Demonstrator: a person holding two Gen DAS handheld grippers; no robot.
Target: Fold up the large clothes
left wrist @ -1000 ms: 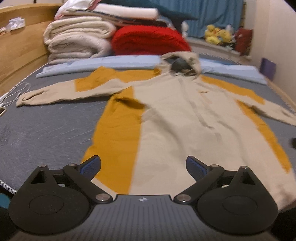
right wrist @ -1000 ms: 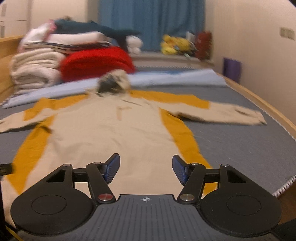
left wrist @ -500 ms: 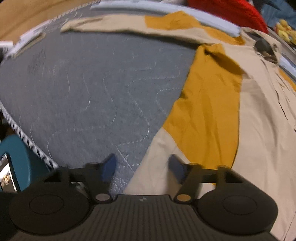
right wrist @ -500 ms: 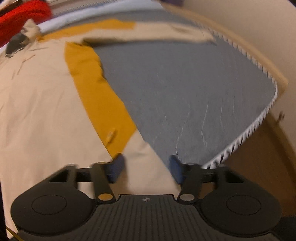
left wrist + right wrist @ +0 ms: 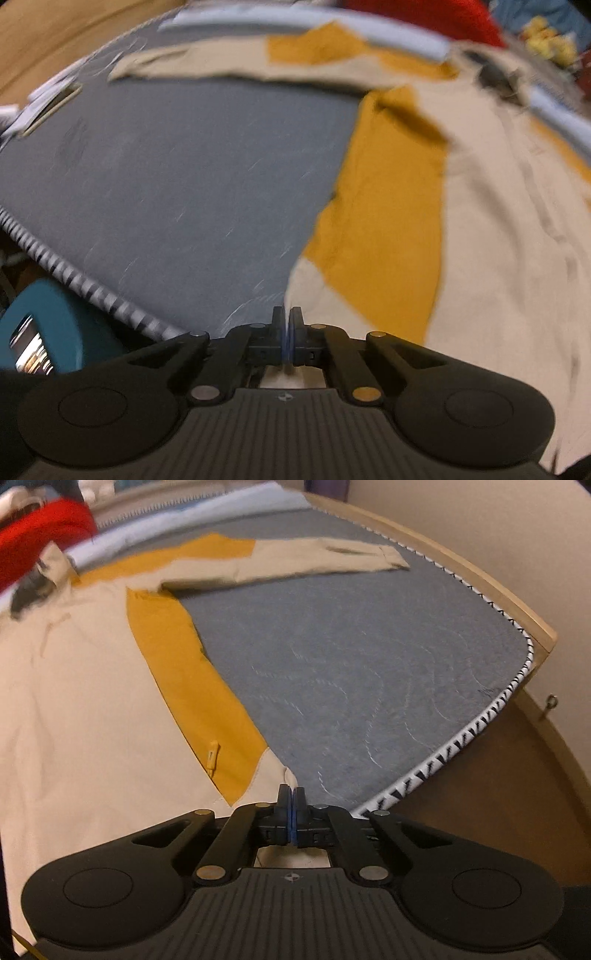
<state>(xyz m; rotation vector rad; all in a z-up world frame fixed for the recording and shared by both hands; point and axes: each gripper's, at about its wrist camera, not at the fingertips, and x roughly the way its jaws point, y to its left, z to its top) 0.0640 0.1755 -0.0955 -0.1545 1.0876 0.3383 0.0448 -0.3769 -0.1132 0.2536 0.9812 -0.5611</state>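
A large beige and mustard hooded jacket (image 5: 480, 206) lies spread flat on the grey bed cover (image 5: 184, 177), sleeves out to both sides. My left gripper (image 5: 287, 317) is shut on the jacket's bottom left hem corner. In the right wrist view the jacket (image 5: 74, 701) fills the left half, and my right gripper (image 5: 291, 795) is shut on its bottom right hem corner, near the edge of the grey cover (image 5: 369, 672).
A red blanket (image 5: 40, 531) and a light blue pillow strip (image 5: 314, 18) lie beyond the hood. A teal stool (image 5: 55, 332) stands below the bed's left edge. The wooden bed frame (image 5: 480, 579) runs along the right edge.
Both grippers have dropped from above the jacket to its bottom hem corners. Both were open and have shut on the fabric.
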